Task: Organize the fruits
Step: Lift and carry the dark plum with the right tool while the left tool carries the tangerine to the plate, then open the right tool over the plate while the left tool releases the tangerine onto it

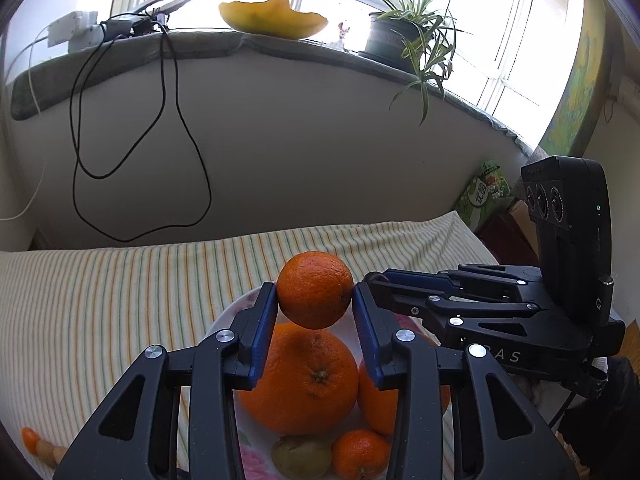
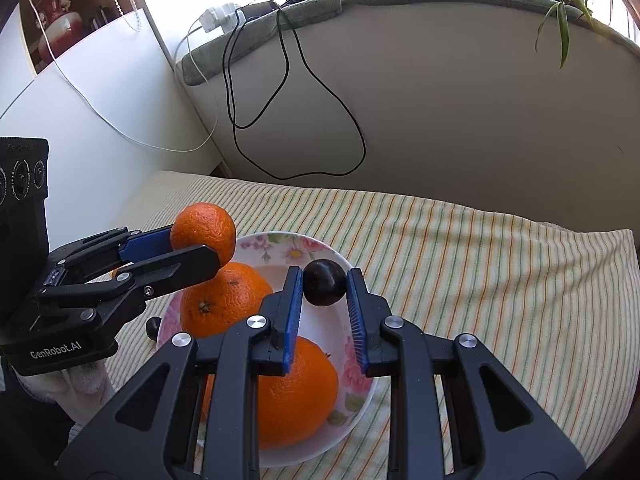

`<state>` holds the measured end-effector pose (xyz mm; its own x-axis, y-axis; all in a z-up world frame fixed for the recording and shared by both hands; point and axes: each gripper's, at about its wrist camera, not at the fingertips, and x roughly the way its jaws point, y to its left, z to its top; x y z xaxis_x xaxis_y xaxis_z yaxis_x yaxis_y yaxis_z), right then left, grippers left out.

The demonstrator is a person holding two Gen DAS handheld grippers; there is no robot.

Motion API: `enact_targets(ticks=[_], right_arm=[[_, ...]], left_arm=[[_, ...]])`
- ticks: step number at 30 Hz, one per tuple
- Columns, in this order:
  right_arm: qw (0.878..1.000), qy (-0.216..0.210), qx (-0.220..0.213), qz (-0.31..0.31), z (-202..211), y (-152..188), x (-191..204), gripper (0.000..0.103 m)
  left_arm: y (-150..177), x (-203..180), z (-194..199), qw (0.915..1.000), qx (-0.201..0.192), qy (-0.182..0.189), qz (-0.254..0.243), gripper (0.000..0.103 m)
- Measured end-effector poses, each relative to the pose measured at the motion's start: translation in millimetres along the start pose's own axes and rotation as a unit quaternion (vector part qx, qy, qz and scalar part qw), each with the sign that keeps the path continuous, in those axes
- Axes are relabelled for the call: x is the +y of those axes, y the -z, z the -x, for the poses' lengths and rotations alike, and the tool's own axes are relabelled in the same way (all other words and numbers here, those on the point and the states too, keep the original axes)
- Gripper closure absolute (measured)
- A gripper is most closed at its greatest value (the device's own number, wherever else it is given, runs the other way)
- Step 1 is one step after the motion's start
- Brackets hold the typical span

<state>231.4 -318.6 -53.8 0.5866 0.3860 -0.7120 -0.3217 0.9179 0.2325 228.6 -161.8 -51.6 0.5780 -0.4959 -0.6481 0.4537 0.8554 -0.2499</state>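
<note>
My left gripper (image 1: 315, 298) is shut on a small orange mandarin (image 1: 315, 294) and holds it above a white flowered plate (image 1: 228, 316). That mandarin (image 2: 203, 232) and the left gripper (image 2: 198, 246) also show in the right wrist view. My right gripper (image 2: 324, 286) is shut on a dark plum (image 2: 324, 282) over the same plate (image 2: 280, 246). The plate holds two large oranges (image 1: 298, 378) (image 2: 294, 392), another small mandarin (image 1: 360, 454) and a kiwi (image 1: 301, 456). The right gripper body (image 1: 480, 308) is beside the plate in the left wrist view.
The plate sits on a striped cloth (image 2: 480, 272). A small dark fruit (image 2: 153, 326) lies on the cloth left of the plate. Small orange and tan pieces (image 1: 40, 444) lie at the lower left. A wall with hanging black cable (image 1: 160, 140) and a windowsill with a plant (image 1: 416, 36) stand behind.
</note>
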Motion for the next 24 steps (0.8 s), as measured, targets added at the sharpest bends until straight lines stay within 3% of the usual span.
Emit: enact_targets(ticks=[13, 14, 18, 24], right_arm=[[1.000, -0.002, 0.010, -0.001, -5, 0, -5, 0.078], [1.000, -0.002, 0.010, -0.001, -5, 0, -4, 0.078], [1.000, 0.002, 0.007, 0.005, -2, 2, -1, 0.053], [1.000, 0.010, 0.003, -0.005, 7, 2, -4, 0.052]], left_arm=[[-1, -5, -9, 0.9999, 0.012, 0.000, -0.004, 0.065], [-1, -5, -9, 0.9999, 0.011, 0.000, -0.004, 0.061], [-3, -7, -2, 1.0000, 0.002, -0.002, -0.002, 0.058], [-4, -7, 12, 0.9999, -0.012, -0.006, -0.004, 0.057]])
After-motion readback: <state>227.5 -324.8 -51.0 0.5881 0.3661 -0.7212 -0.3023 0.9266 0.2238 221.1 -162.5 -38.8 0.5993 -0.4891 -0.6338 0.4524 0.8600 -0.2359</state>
